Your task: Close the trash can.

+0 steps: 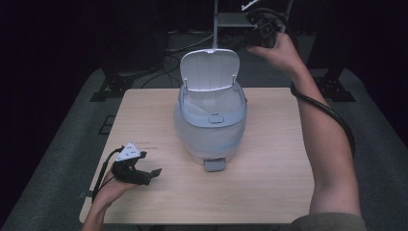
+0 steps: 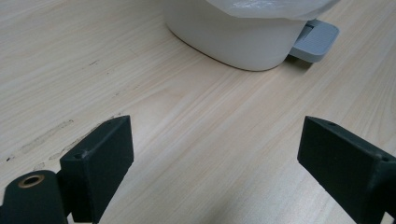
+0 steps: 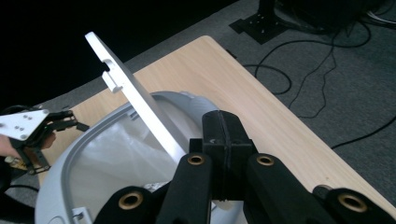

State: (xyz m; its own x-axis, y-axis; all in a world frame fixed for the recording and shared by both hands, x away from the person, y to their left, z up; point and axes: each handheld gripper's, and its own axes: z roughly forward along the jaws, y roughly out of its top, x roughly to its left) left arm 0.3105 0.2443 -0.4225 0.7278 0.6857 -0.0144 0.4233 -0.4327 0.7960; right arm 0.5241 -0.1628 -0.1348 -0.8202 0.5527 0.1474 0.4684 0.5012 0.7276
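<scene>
**Pedal bin with raised lid: occlusions, contents, claw states**

Hidden or cut off:
- Right claw [image 1: 263, 30] in the high view: beyond the far table edge, behind and above the bin, dark against a dark background, mostly covered by the right hand [image 1: 277, 49]; jaw position not readable there.
- Right gripper view: jaws pressed flat together, clenched, nothing between them. Lid [image 3: 135, 95] seen edge-on, rising just left of the closed jaw tips; contact between jaws and lid not determinable.
- Bin [image 2: 236, 39] in the left gripper view: cropped by the top edge, lower body only, well ahead of the left claw [image 2: 215, 163]. Grey foot pedal [image 2: 315, 41] ahead and to the right, partly behind the bin body.
- Bin floor hidden under the liner in every view.

Container and contents:
- Bin [image 1: 210, 120] standing mid-table [image 1: 269, 192], lid [image 1: 210, 70] hinged up at the rear and tilted toward the right claw.
- Inside: translucent plastic liner [image 3: 112, 158], folded over the body beneath the grey rim ring [image 1: 211, 117]. Nothing else discernible inside.
- Pedal [image 1: 214, 165] at the bin's front base, on the side facing the left claw.

Left claw:
- Resting [image 1: 146, 174] low over the tabletop, left of the bin and well apart from it, held in the left hand [image 1: 113, 190].
- Jaws released, spread wide, bare wood between them.
</scene>
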